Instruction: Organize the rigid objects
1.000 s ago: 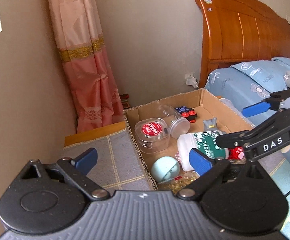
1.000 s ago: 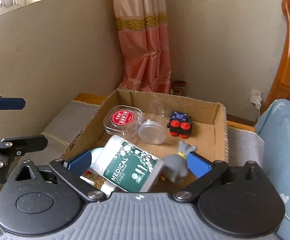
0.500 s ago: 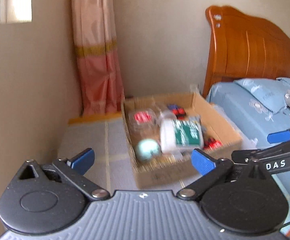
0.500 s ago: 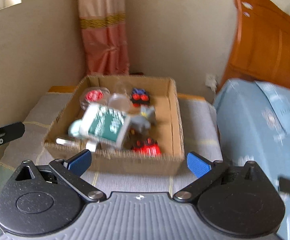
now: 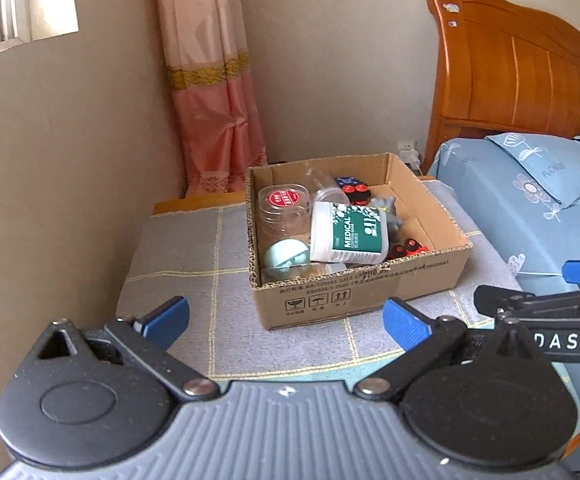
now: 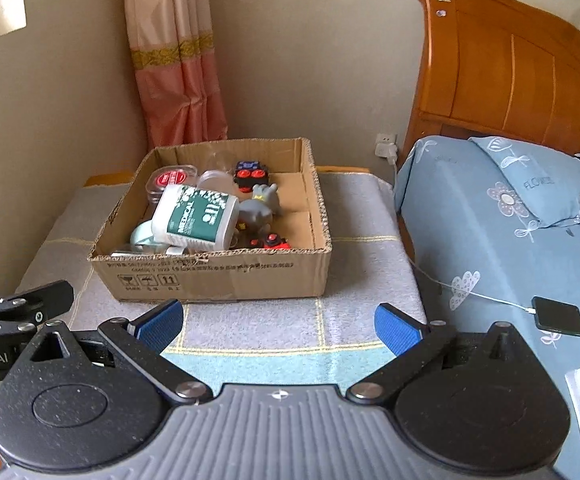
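Since a second ago both grippers have drawn back from the cardboard box (image 5: 360, 292), which then filled the near field and now sits well apart from them on the grey checked cloth (image 5: 186, 248). In the left wrist view the left gripper (image 5: 284, 320) hangs above the near part of the cloth with its blue-padded jaws spread wide and nothing between them; the box lies beyond, its printed near wall facing the camera. Inside it a white tub with a green MEDICAL label (image 5: 348, 234) lies on its side on top of the pile, a clear round case with a red label (image 5: 284, 204) to its far left, a pale teal ball (image 5: 286, 258) at the near left corner, a grey figurine (image 5: 388, 210) just to the right of the tub, and black toys with red studs (image 5: 356, 194) at the far side. The right gripper's arm enters from the right edge. In the right wrist view the right gripper (image 6: 278, 324) is likewise wide open and empty — the box stands beyond it, the tub tilted across the middle. To the right, a blue floral bed (image 6: 490, 240) with a wooden headboard (image 6: 502, 80), and a dark phone (image 6: 558, 316) on its cable lying on the bedcover.
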Demonstrator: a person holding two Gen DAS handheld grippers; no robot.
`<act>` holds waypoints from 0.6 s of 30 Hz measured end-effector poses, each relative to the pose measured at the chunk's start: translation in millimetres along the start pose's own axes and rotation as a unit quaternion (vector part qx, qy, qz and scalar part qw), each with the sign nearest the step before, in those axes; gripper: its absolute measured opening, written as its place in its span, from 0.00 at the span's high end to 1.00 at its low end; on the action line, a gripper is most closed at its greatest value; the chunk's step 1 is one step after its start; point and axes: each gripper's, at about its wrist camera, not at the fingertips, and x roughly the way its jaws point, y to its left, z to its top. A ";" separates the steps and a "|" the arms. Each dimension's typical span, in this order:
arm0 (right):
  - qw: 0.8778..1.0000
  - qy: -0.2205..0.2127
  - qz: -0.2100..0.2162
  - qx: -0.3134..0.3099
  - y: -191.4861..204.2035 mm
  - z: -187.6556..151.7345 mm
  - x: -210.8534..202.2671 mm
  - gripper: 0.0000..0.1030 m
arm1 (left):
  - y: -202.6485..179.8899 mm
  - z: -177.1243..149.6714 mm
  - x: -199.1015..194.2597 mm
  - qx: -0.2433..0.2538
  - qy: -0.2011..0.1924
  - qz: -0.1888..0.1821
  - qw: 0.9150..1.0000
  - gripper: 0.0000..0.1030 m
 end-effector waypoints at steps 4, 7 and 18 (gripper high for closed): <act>1.000 -0.005 -0.001 0.001 -1.4 0.2 -2.7 0.00 | -0.9 -0.3 -3.9 -0.003 -0.001 0.003 1.000 0.01; 1.000 -0.005 -0.003 0.001 -0.5 0.0 -2.2 0.00 | 0.0 -0.6 -4.7 -0.003 -0.001 0.009 1.000 0.01; 1.000 -0.007 -0.003 0.000 -2.0 0.2 -3.3 0.00 | -2.6 0.4 -4.5 -0.001 0.001 0.008 1.000 0.01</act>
